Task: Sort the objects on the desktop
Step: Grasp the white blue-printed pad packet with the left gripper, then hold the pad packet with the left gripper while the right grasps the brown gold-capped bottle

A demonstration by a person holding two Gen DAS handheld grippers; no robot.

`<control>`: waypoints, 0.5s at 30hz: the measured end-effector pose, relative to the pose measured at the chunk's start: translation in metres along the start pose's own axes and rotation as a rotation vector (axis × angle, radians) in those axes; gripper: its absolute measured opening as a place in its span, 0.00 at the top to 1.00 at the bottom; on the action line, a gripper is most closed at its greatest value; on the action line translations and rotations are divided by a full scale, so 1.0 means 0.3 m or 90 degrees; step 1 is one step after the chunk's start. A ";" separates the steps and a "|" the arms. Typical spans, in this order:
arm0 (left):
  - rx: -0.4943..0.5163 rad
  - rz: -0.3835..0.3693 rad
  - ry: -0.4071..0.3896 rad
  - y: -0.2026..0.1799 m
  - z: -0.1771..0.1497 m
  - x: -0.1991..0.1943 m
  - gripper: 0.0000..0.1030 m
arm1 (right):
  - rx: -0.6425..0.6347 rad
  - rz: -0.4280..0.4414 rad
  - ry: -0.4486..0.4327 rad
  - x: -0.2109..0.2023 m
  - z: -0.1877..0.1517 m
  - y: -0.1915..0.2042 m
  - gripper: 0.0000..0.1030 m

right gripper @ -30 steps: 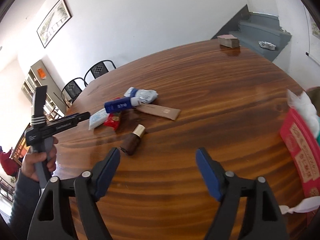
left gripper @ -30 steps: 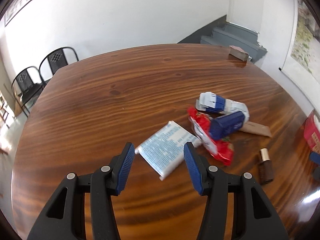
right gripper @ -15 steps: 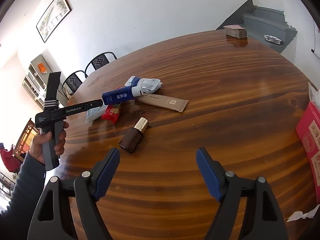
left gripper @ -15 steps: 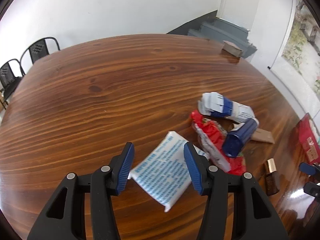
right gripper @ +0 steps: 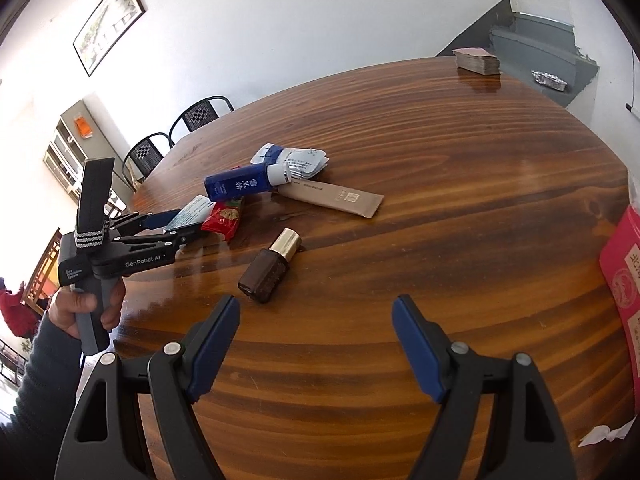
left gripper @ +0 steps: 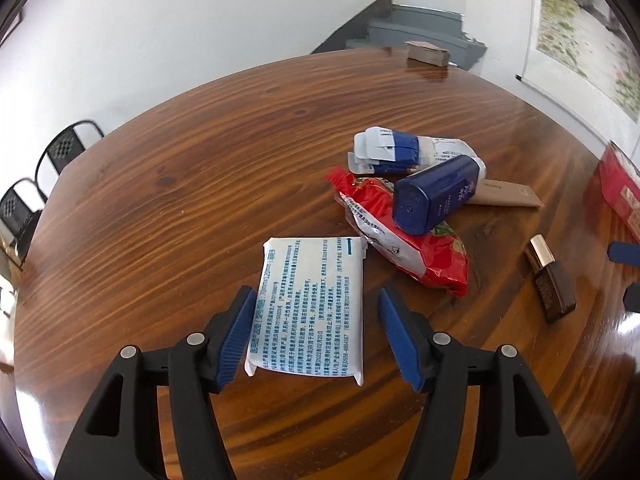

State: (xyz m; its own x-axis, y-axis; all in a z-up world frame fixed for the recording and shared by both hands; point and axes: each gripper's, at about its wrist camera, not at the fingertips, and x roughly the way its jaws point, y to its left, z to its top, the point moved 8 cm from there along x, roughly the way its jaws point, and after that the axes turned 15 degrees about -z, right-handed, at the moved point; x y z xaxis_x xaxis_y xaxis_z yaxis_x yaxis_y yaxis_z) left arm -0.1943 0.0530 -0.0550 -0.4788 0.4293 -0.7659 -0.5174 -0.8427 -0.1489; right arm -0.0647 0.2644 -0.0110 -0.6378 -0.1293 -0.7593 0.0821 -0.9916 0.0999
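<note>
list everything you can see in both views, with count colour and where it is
white packet: 1, white with blue print, flat on the table between the left fingers
red snack bag: 1, red, right of the white packet
blue bottle: 1, dark blue, lying on the red snack bag
sachets: a few, white and blue, behind the bottle
tan sachet: 1, tan, beside the bottle
brown bottle: 1, dark brown with gold cap, lying ahead of the right gripper
card stack: 1, far table edge
red box: 1, right table edge
table: 1, brown wood
chairs: 2, black, beyond the table
left gripper: fingers opening around the packet
right gripper: open, empty
hand: 1, holding the left gripper
</note>
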 end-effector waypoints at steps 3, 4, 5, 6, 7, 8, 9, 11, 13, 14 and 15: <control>-0.036 0.019 -0.008 0.012 -0.006 -0.011 0.51 | -0.014 -0.008 -0.002 0.008 0.006 0.023 0.21; -0.050 0.025 -0.009 0.015 -0.010 -0.016 0.51 | -0.018 -0.012 0.000 0.013 0.008 0.030 0.21; -0.060 0.040 -0.013 0.019 -0.014 -0.025 0.51 | -0.022 -0.015 0.001 0.018 0.010 0.037 0.21; -0.066 0.048 -0.017 0.020 -0.020 -0.034 0.51 | -0.026 -0.018 0.002 0.022 0.014 0.046 0.21; -0.072 0.053 -0.023 0.020 -0.024 -0.046 0.51 | -0.029 -0.019 0.002 0.026 0.019 0.055 0.21; -0.077 0.058 -0.028 0.023 -0.027 -0.055 0.51 | -0.035 -0.020 0.001 0.032 0.025 0.066 0.21; -0.081 0.064 -0.032 0.024 -0.030 -0.067 0.51 | -0.042 -0.024 0.001 0.040 0.031 0.078 0.21; -0.086 0.072 -0.046 0.024 -0.032 -0.094 0.51 | -0.054 -0.031 0.005 0.059 0.041 0.103 0.21; -0.092 0.074 -0.058 0.023 -0.028 -0.120 0.51 | -0.071 -0.034 0.005 0.078 0.051 0.136 0.21; -0.094 0.074 -0.063 0.020 -0.029 -0.134 0.51 | -0.084 -0.041 0.004 0.092 0.056 0.155 0.21; -0.096 0.074 -0.068 0.019 -0.027 -0.146 0.51 | -0.095 -0.050 0.004 0.104 0.058 0.167 0.21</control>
State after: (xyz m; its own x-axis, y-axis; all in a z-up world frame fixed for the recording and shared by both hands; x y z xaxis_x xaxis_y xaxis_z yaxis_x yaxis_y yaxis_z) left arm -0.1706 0.0268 -0.0274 -0.6061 0.3513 -0.7136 -0.3456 -0.9244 -0.1615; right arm -0.0938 0.2107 -0.0184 -0.6419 -0.0516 -0.7651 0.1462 -0.9877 -0.0559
